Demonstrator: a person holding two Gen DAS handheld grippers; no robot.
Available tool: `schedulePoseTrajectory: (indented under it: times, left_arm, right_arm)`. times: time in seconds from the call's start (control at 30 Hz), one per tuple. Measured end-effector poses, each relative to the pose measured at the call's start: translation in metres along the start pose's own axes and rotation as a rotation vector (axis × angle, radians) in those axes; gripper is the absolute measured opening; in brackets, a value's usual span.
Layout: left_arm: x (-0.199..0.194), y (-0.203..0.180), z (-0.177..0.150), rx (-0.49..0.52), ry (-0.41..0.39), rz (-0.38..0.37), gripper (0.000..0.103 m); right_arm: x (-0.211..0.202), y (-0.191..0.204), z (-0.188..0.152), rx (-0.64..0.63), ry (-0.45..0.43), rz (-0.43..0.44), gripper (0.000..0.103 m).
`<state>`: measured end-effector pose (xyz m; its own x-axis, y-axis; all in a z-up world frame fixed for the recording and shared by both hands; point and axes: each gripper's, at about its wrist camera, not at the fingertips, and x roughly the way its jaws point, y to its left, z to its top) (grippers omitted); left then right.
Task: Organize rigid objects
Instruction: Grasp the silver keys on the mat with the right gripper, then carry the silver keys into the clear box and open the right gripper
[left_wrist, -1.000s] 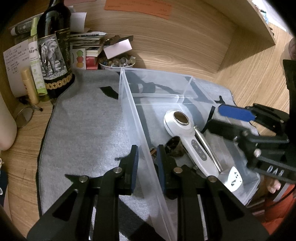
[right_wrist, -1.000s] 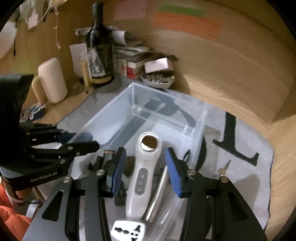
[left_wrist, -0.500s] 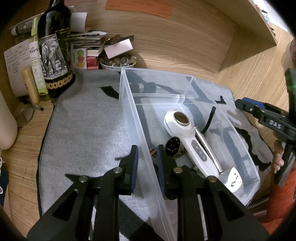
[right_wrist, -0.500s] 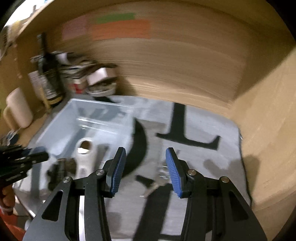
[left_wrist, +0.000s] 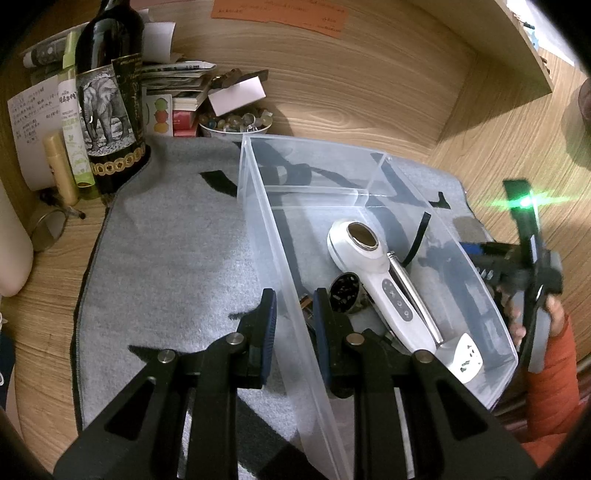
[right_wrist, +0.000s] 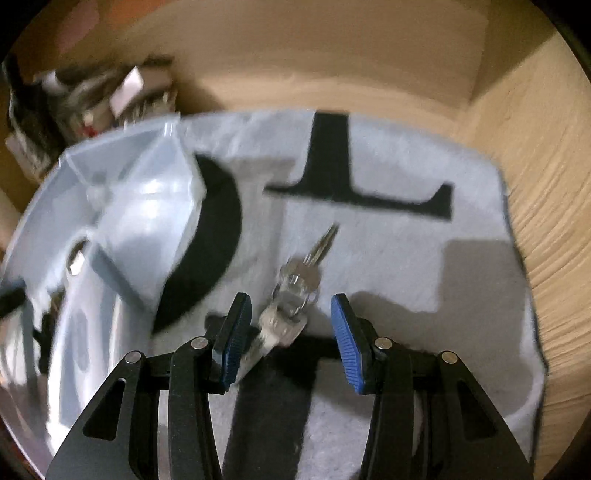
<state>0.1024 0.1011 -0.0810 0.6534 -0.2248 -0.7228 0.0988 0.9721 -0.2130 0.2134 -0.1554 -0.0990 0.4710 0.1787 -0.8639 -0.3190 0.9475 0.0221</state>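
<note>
There is one clear bin (left_wrist: 258, 206), one white massager (left_wrist: 373, 269), one white plug adapter (left_wrist: 463, 356) and one dark bottle (left_wrist: 110, 99). One bunch of keys (right_wrist: 299, 291) lies on one grey mat (right_wrist: 424, 229).

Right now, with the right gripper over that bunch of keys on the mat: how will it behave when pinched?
The keys look like loose metal pieces on a ring, so they will likely splay and dangle, not lift as one. Smooth metal may slip between the pads. They lie flat on the soft mat, so rolling is unlikely.

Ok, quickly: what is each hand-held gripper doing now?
Left hand-held gripper: shut on the bin wall.
Right hand-held gripper: open, around the keys.
</note>
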Motion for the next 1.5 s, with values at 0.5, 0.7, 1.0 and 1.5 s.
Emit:
schedulePoseTrajectory:
  times: [0.5, 0.7, 1.0, 1.5]
  left_arm:
    - [0.001, -0.001, -0.002, -0.006, 0.003, 0.010, 0.020]
    - [0.002, -0.002, -0.001, -0.006, 0.001, 0.012, 0.020]
    - [0.004, -0.001, 0.000, -0.005, 0.001, 0.014, 0.020]
    - [0.004, -0.002, 0.000, -0.005, 0.002, 0.015, 0.020]
  right_arm:
    - [-0.016, 0.003, -0.008, 0.003, -0.043, -0.013, 0.026]
    - [-0.050, -0.004, -0.006, 0.015, -0.130, -0.031, 0.026]
    - [-0.095, 0.004, 0.001, -0.019, -0.249, -0.050, 0.026]
    - [-0.125, 0.076, 0.014, -0.172, -0.375, 0.120, 0.026]
